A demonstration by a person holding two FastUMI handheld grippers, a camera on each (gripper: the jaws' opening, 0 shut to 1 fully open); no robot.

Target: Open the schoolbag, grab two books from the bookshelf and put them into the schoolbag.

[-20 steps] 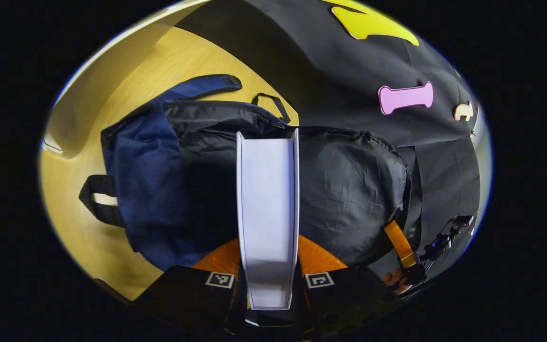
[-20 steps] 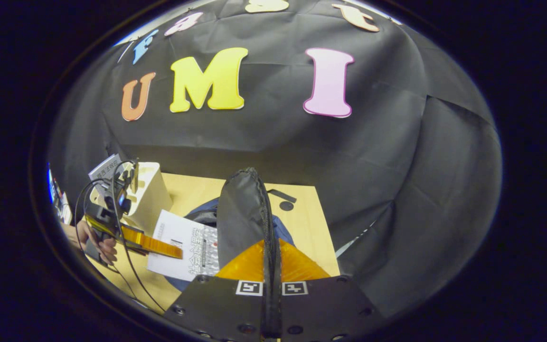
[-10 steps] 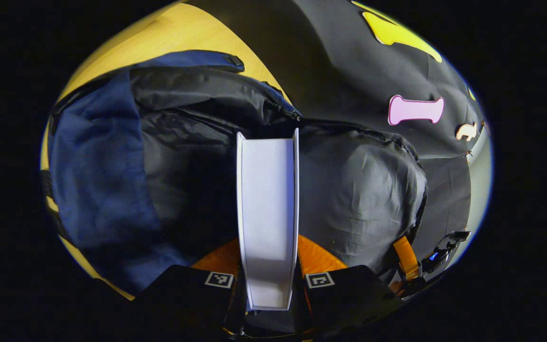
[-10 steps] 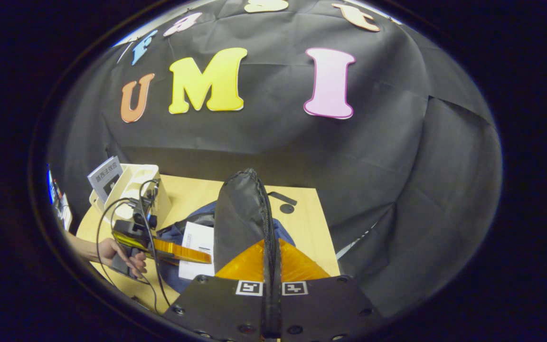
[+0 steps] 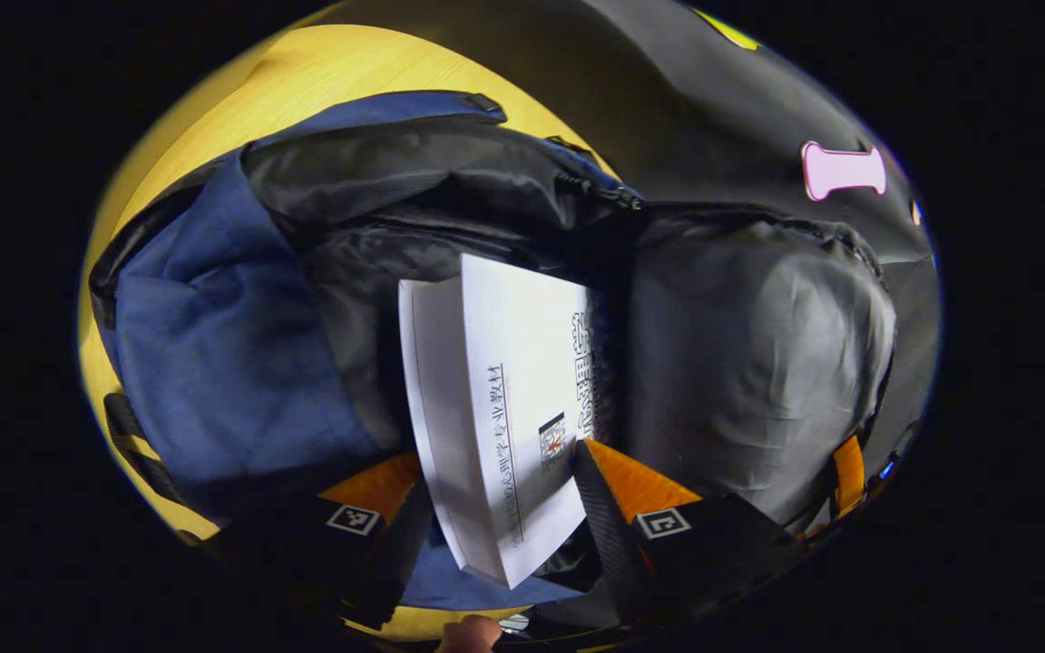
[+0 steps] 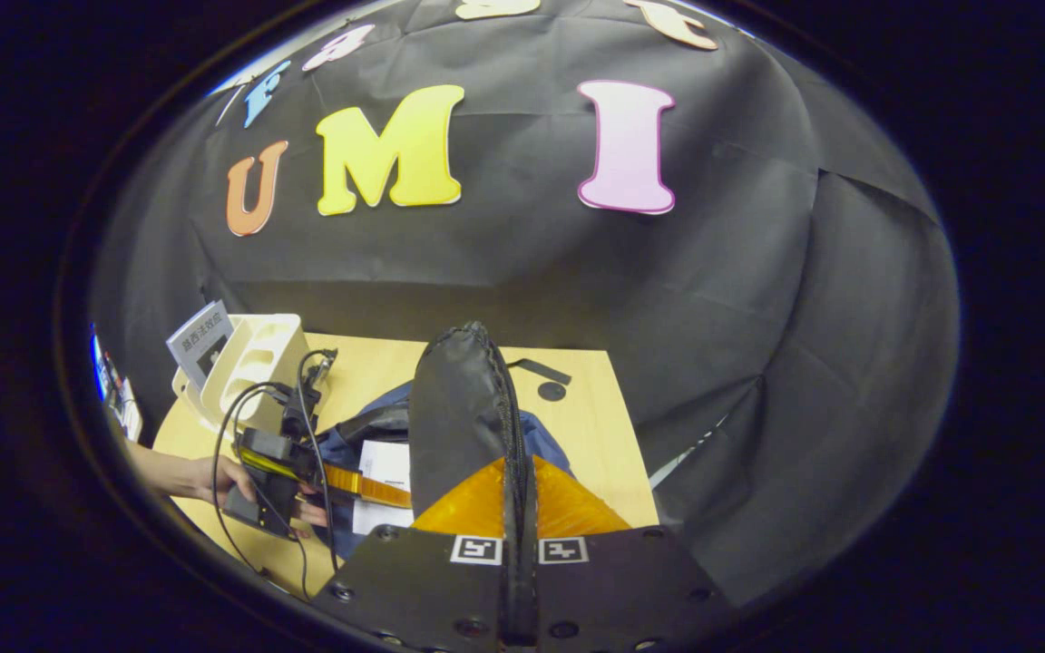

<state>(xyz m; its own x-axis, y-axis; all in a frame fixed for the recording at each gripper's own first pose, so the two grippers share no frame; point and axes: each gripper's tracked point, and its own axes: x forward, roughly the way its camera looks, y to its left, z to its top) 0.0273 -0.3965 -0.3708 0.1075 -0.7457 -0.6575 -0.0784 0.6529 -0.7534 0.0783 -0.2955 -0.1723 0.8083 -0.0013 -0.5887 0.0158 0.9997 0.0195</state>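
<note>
On wooden table (image 6: 590, 426), open schoolbag (image 5: 214, 336), black cloth wall (image 6: 758, 299)

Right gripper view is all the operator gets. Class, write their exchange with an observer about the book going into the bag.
Operator: Is the left gripper clamped on the book?
Observer: No. Its fingers are spread wide, and the book lies tilted between them, cover showing.
Operator: Is the book inside the bag?
Observer: Partly. Its far end is in the bag's opening, and its near end sticks out between the fingers.
Operator: Where is the flap from that side?
Observer: It stands to the book's right, lining toward the book.
</note>
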